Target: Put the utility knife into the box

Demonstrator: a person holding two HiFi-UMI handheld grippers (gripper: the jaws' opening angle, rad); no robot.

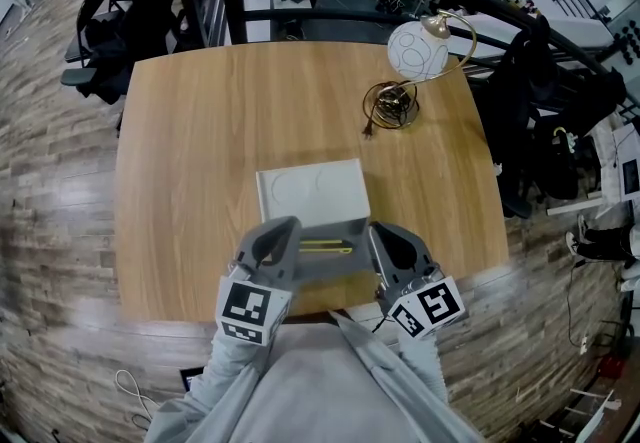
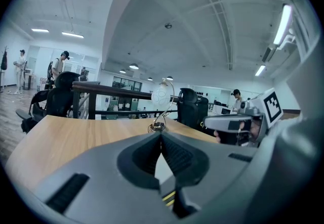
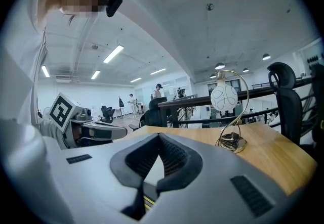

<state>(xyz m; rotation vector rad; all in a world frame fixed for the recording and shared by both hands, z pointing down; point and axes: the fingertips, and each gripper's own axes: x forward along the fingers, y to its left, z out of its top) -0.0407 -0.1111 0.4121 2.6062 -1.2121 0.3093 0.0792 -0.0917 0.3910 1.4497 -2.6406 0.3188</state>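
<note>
Left tool and right tool are hovering side by side over the near edge of the tabletop. Each is showing its jaws closed together, gripping nothing. The utility knife is lying between the two tools, in the grey near part of the white box. A globe lamp is standing towards the far right corner.
</note>
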